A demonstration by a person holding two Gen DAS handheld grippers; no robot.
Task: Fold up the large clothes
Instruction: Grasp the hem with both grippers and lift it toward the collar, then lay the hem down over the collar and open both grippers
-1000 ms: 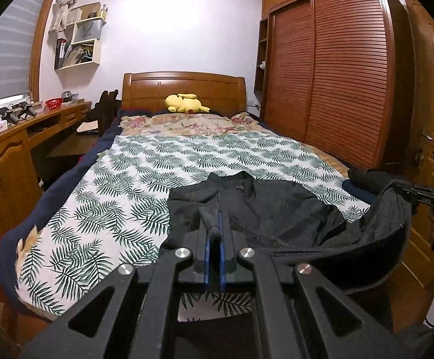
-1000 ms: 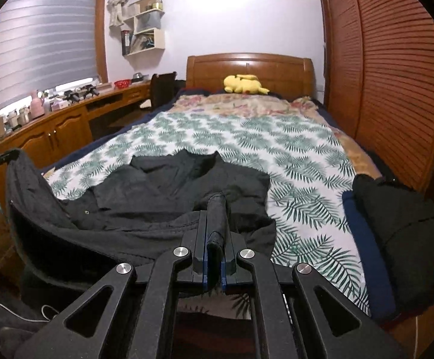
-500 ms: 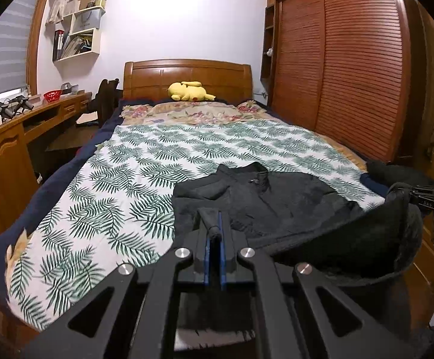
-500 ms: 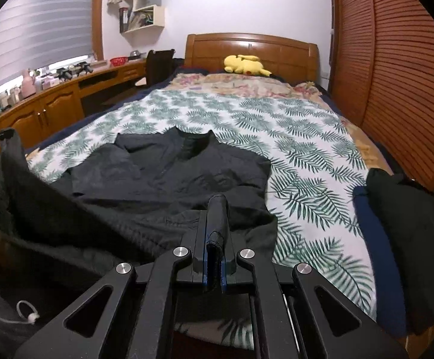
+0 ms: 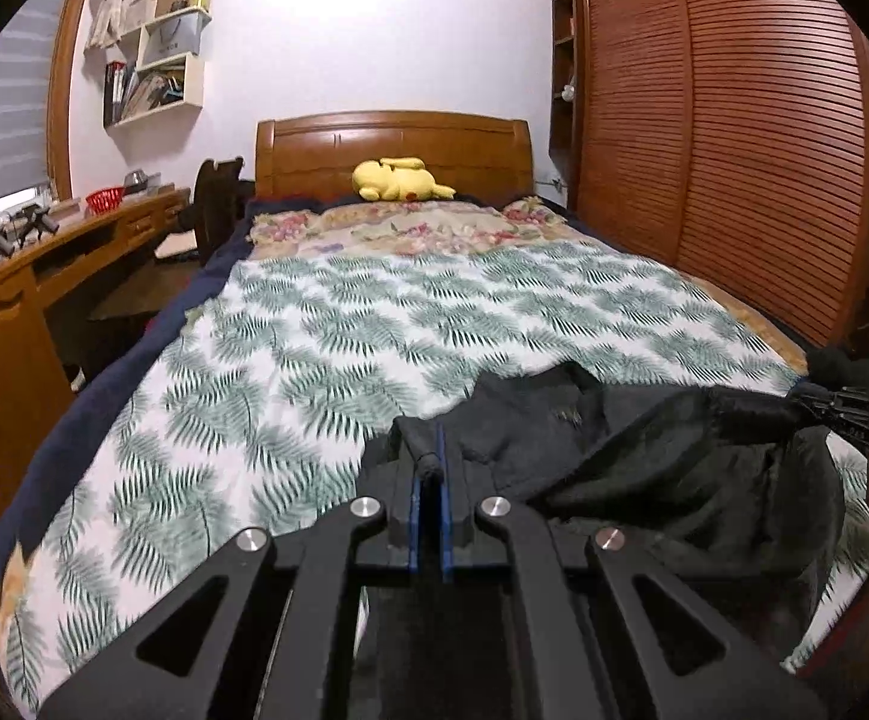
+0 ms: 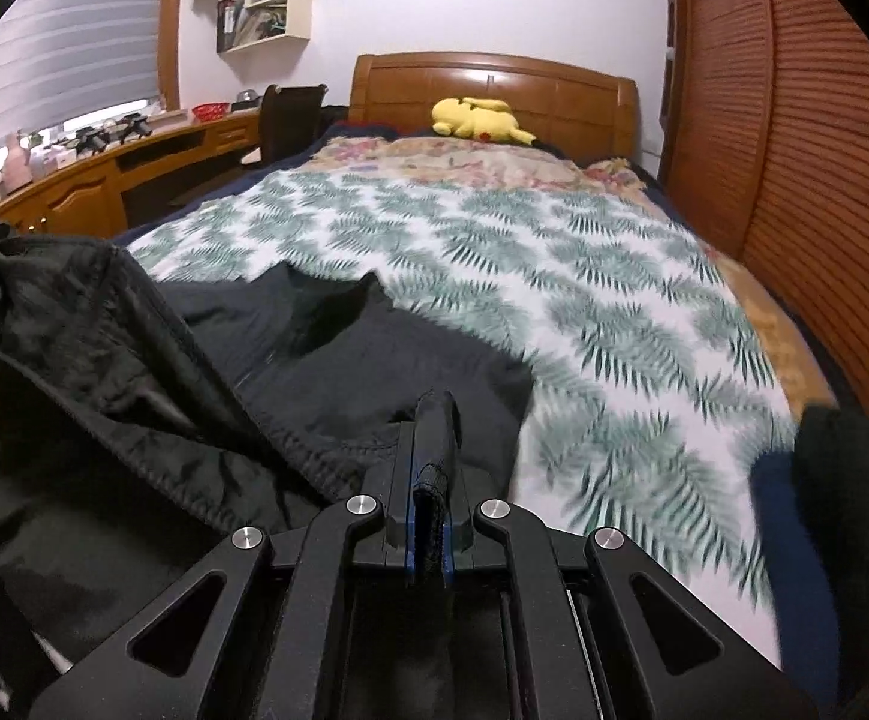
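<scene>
Black jacket (image 6: 326, 360), lying on the near end of the bed (image 5: 374, 324), its hem clamped in both the left gripper (image 5: 428, 456) and the right gripper (image 6: 431, 420), now carried further up the leaf-print cover than before.

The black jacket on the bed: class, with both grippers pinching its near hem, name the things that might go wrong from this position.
1. Each grip is thin: the left gripper and right gripper are shut on only a small pinch of the black jacket, so the hem may slip out.
2. Fabric sags in loose folds between the grippers, so the fold could land creased or uneven.
3. The jacket's collar end rests free on the leaf-print bedspread and may drag and bunch.
</scene>
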